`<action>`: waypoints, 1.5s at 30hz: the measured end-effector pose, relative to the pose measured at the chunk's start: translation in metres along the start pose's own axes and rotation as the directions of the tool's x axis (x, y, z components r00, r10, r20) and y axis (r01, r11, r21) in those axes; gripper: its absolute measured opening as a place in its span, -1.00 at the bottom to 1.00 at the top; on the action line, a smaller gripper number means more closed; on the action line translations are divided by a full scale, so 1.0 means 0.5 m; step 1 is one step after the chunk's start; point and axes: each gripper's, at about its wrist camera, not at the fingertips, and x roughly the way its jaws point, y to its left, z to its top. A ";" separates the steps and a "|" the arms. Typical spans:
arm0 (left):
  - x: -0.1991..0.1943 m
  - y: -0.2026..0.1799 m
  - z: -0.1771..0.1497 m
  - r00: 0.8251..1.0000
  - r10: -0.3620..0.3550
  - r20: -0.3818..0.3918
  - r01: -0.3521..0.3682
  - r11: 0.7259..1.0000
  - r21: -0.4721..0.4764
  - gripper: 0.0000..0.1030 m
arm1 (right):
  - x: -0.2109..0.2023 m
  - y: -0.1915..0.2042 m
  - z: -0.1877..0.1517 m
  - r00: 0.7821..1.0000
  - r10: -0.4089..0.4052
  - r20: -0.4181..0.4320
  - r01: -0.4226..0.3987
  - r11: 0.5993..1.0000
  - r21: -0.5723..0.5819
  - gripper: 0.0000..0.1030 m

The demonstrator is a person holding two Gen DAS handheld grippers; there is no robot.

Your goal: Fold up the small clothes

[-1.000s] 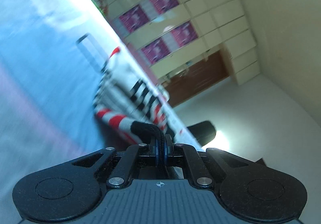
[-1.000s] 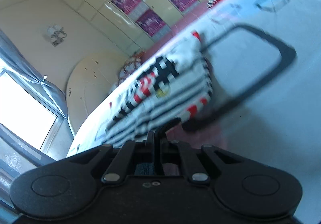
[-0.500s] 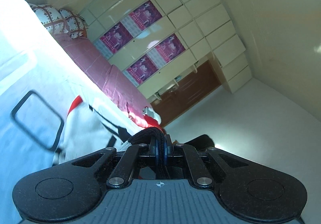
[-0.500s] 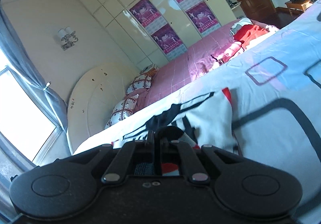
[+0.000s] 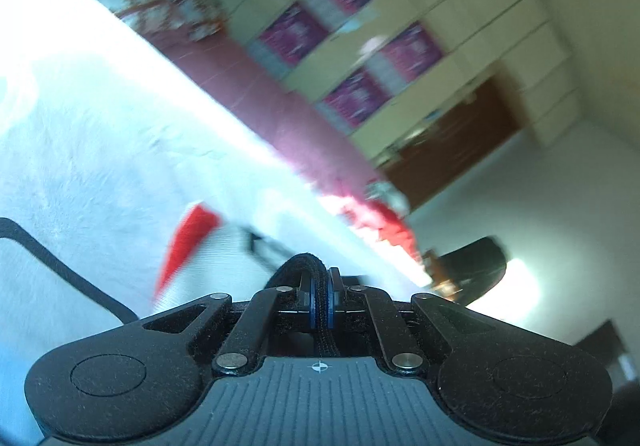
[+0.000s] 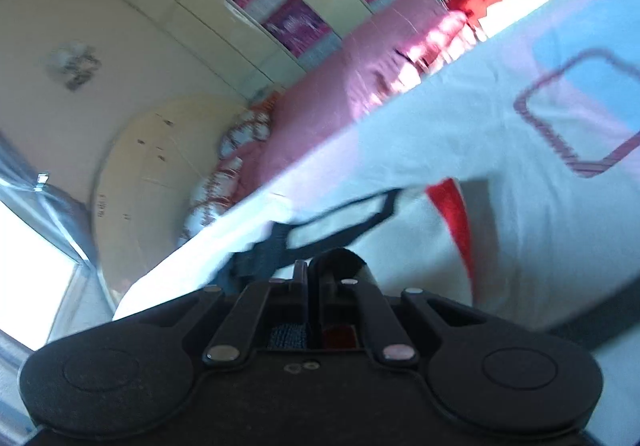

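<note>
You are mid-fold, by the look of it. The bed [image 6: 500, 230], under its pale sheet with outlined rectangles, stretches ahead of both sets of fingers, and the small garment [image 6: 404, 242] lies on it right in front of them, white with a red cuff and black trim. It looks like one layer of it is being carried over. No finished, squared bundle shows, so the fold has yet to be laid down and smoothed, and any further folds are still to come.

Your right gripper [image 6: 310, 270] points down toward the sheet, its fingers clenched on a black-edged bit of the garment; the cloth runs off ahead and to the right of them. Your left gripper [image 5: 320, 278] is canted, so the bed tilts steeply in its view. Its fingers are pinched tight on a black trim edge [image 5: 300, 266], with the red cuff [image 5: 188, 242] just ahead and to their left. Both views are blurred.
</note>
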 end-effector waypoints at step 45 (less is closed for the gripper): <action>0.022 -0.129 -0.019 0.973 0.168 0.156 -0.223 0.853 0.472 -0.88 | 0.086 0.112 -0.011 0.952 -0.201 0.231 0.291 0.830 -0.476 -0.90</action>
